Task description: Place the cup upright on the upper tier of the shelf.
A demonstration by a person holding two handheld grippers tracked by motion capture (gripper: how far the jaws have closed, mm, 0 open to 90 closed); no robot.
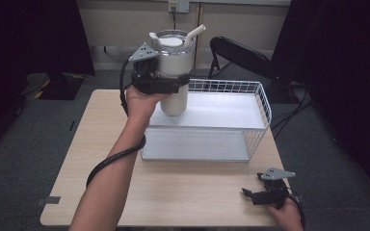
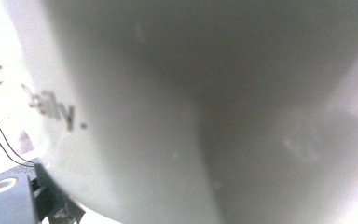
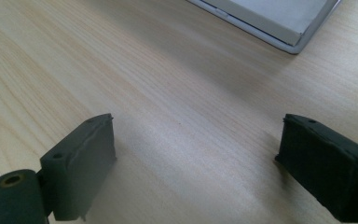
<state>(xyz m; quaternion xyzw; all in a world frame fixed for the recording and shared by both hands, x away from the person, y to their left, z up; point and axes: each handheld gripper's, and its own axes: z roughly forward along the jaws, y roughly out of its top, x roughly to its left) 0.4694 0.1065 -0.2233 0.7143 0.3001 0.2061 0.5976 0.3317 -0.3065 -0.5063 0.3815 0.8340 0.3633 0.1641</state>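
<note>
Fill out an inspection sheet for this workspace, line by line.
Surface: light wooden table, bare at the front.
Job's things: white insulated tumbler with clear lid and white straw, gripped at mid-body, its base at the top shelf of the white wire-sided two-tier rack; whether it rests there, cannot tell.
Clutter: nothing seen.
Grippers: left gripper shut on the tumbler; right gripper open, low over bare tabletop at the near right corner.
Cables: black cable loops along the left forearm.
Surroundings: black folding chair behind the table, grey carpet, dark curtains.

White tumbler (image 1: 175, 72) upright (straw in lid)
</note>
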